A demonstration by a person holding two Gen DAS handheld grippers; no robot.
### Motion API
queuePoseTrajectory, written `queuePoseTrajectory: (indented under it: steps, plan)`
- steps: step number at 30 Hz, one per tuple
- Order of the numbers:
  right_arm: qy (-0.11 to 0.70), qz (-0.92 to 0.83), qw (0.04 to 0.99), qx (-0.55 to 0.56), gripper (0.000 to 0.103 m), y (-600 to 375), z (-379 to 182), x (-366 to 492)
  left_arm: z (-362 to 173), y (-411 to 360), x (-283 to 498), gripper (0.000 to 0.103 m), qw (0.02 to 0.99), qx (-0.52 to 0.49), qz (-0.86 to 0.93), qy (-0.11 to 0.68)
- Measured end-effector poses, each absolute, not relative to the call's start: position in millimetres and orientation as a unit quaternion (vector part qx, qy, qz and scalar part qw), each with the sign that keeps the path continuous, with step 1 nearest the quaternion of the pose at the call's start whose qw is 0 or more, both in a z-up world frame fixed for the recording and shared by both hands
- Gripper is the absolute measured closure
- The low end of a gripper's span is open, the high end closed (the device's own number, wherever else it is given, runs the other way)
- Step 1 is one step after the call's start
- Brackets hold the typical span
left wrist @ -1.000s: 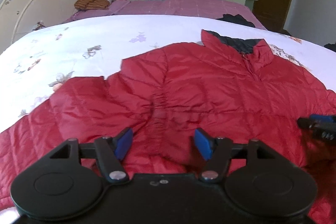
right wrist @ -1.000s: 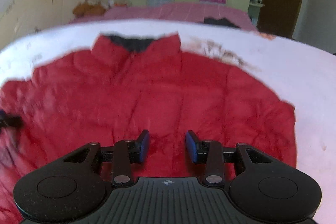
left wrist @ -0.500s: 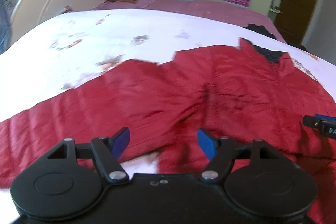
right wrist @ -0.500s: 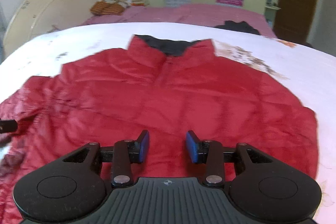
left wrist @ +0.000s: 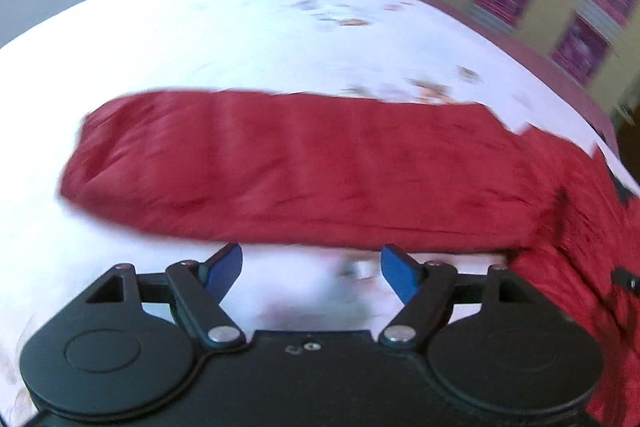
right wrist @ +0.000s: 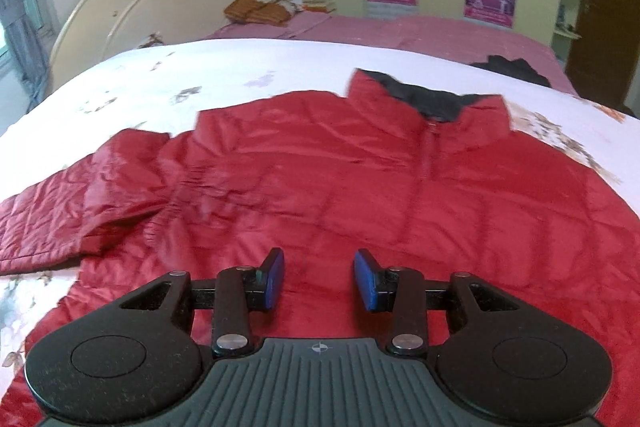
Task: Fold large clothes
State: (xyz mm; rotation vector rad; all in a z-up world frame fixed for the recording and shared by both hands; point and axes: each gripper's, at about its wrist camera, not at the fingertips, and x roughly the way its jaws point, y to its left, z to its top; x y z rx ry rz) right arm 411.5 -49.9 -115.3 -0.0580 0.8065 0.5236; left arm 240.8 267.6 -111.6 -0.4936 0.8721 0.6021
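Left wrist view: the left gripper (left wrist: 311, 271) hangs over the white floral bedsheet (left wrist: 224, 39), tilted so the room leans to the right; its blue-padded fingers (left wrist: 224, 269) stand wide apart with nothing between them; just ahead of the tips the outstretched sleeve (left wrist: 280, 163) of the red puffer jacket (left wrist: 580, 227) lies flat across the sheet, its cuff end to the left and its shoulder end joining the body at the right edge; the picture is motion-blurred. Compared with half a second earlier, this gripper has swung leftward, so the jacket's body and collar, then filling the middle, now sit at the far right, and the sleeve fills the view instead of the torso.

Right wrist view: the right gripper (right wrist: 319, 279) is held level above the lower front of the red puffer jacket (right wrist: 360, 187), fingers (right wrist: 274, 277) parted at a moderate gap and empty; the garment lies front up on the bedsheet (right wrist: 200, 67), dark-lined collar (right wrist: 432, 99) farthest away. Against the earlier frame the view has shifted a little, the collar now lying right of centre and more of the left sleeve (right wrist: 80, 203) showing.
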Motion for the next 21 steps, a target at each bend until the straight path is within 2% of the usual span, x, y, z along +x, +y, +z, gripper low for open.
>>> queuePoseTrajectory:
  steps: [3, 5, 12, 15, 17, 18, 20, 21]
  plan:
    - [0.383, 0.262, 0.886, -0.026, 0.064, -38, -113, 410, -116, 286, 220, 0.033, 0.823, -0.267, 0.305, 0.399]
    - [0.378, 0.267, 0.886, -0.027, 0.064, -31, -111, 408, -119, 298, 207, 0.041, 0.815, -0.295, 0.316, 0.387]
    - [0.397, 0.26, 0.878, -0.061, 0.063, -12, -130, 412, -135, 338, 203, 0.039, 0.8, -0.353, 0.342, 0.343]
    - [0.401, 0.263, 0.875, -0.066, 0.054, -8, -133, 412, -137, 355, 206, 0.039, 0.801, -0.375, 0.347, 0.311]
    - [0.391, 0.26, 0.881, -0.059, 0.054, -11, -128, 410, -140, 362, 208, 0.058, 0.8, -0.383, 0.363, 0.287]
    - [0.382, 0.256, 0.886, -0.055, 0.054, -13, -125, 408, -140, 363, 207, 0.064, 0.799, -0.383, 0.369, 0.281]
    - [0.382, 0.249, 0.888, -0.064, 0.054, -12, -127, 408, -142, 366, 208, 0.085, 0.797, -0.387, 0.377, 0.271]
    - [0.394, 0.249, 0.882, -0.071, 0.054, -10, -132, 410, -143, 368, 208, 0.087, 0.795, -0.393, 0.377, 0.267]
